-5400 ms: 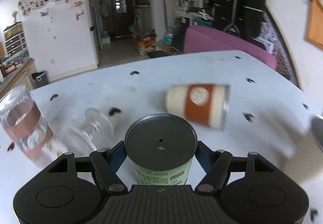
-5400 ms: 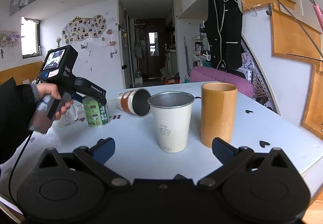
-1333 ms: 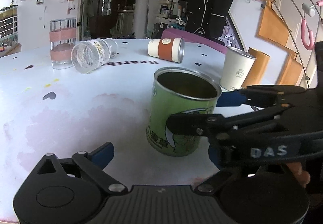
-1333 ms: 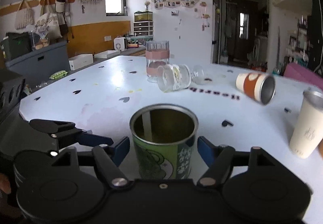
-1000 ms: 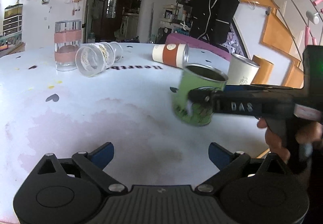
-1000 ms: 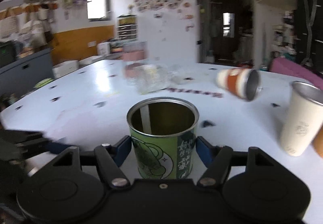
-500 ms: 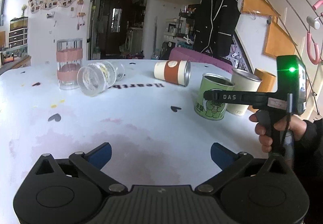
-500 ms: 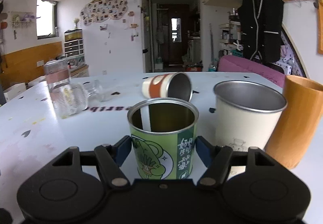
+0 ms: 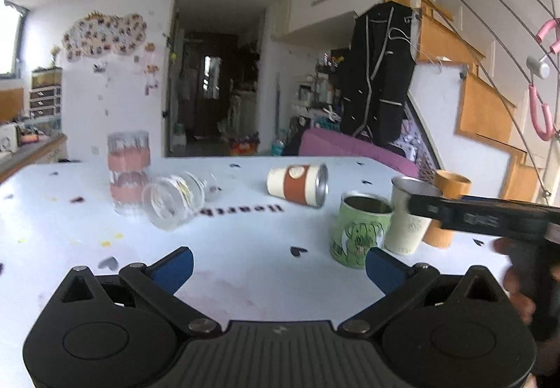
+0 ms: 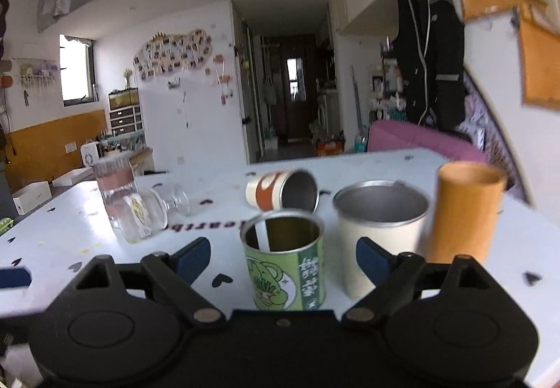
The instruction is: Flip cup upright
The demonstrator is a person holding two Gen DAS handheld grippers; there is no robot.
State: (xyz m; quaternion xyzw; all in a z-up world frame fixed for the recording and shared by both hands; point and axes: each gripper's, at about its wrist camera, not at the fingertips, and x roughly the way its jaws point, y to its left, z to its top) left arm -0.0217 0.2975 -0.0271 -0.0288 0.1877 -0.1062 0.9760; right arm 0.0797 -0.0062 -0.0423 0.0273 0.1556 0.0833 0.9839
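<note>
The green cartoon cup (image 10: 285,265) stands upright, mouth up, on the white table, next to the cream metal cup (image 10: 379,234); it also shows in the left wrist view (image 9: 358,230). My right gripper (image 10: 282,260) is open, its blue pads apart on either side of the green cup without touching it. My left gripper (image 9: 276,267) is open and empty over bare table, well left of the green cup. A white-and-orange cup (image 9: 299,185) lies on its side farther back. A clear glass (image 9: 173,200) also lies on its side.
An orange tumbler (image 10: 465,213) stands right of the cream cup. A tall glass with pink bands (image 9: 127,172) stands at the back left. The white table (image 9: 245,248) has small heart stickers. The right hand-held device (image 9: 490,220) crosses the left wrist view.
The right gripper carried the green cup to the right, set it down by the cream cup and opened its jaws. The left gripper stayed open and drew back.
</note>
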